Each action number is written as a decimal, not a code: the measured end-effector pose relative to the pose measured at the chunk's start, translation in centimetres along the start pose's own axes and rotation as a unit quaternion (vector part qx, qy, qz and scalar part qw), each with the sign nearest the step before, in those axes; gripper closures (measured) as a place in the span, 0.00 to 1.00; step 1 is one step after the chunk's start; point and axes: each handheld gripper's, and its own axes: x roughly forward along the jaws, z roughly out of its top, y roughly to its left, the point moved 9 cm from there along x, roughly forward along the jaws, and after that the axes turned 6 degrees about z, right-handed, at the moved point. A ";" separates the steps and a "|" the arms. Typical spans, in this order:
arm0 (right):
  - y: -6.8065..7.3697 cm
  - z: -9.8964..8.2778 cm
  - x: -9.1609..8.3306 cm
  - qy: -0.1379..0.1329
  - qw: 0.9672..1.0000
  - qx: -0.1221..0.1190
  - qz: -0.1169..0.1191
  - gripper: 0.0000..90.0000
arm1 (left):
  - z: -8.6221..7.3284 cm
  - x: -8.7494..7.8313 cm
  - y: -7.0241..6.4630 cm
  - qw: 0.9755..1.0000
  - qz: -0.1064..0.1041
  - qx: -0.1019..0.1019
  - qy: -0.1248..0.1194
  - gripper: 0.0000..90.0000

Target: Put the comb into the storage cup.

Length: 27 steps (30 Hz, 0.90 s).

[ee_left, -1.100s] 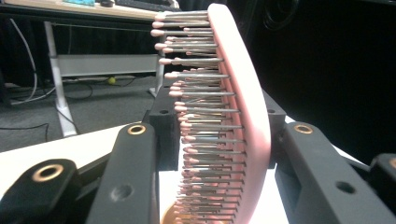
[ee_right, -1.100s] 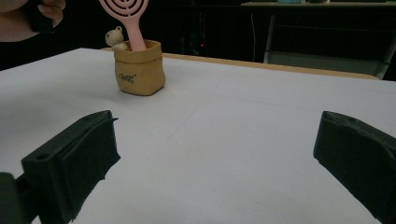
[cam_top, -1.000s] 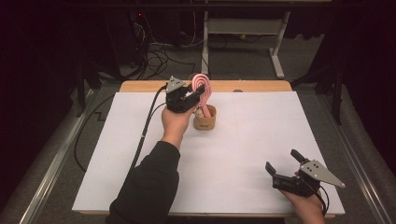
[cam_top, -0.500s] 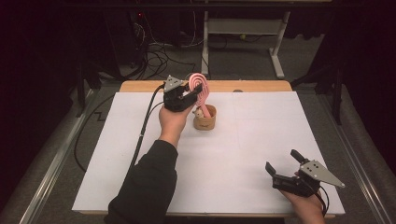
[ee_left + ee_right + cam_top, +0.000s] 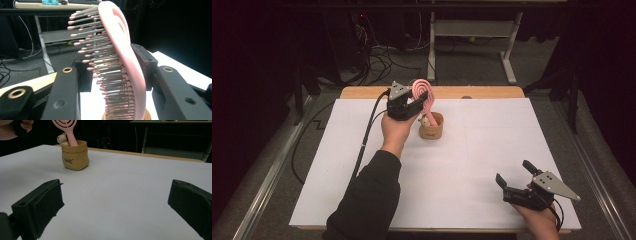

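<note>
Left tongs [image 5: 419,102] at the far middle of the surface [image 5: 472,150], around the pink hairbrush [image 5: 426,95]; jaws have just been opening, brush head between them, one pad near its back, the other off the bristles, contact unclear. Brush stands handle-down, tilted, in a small tan pouch [image 5: 431,127] beside a little bear figure [image 5: 61,138]. Right tongs [image 5: 517,177] near right, jaws wide apart, nothing between them, well apart from the pouch.

Pink brush [image 5: 424,93] with concentric cutouts, tan pouch [image 5: 431,126], white sheet [image 5: 462,165], my black left gripper [image 5: 414,107].
</note>
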 end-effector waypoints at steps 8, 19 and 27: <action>0.1 0.0 0.1 0.000 1.000 -0.001 0.001 0.00 | -0.3 0.0 0.2 1.000 0.007 0.011 0.009 0.56; 0.1 -0.1 0.2 0.004 1.000 -0.001 0.004 0.00 | -0.5 0.0 0.3 1.000 0.006 0.015 0.018 0.47; 0.2 0.0 0.1 0.002 1.000 -0.002 0.003 0.00 | -0.7 -0.1 0.8 0.999 0.011 0.011 0.030 0.39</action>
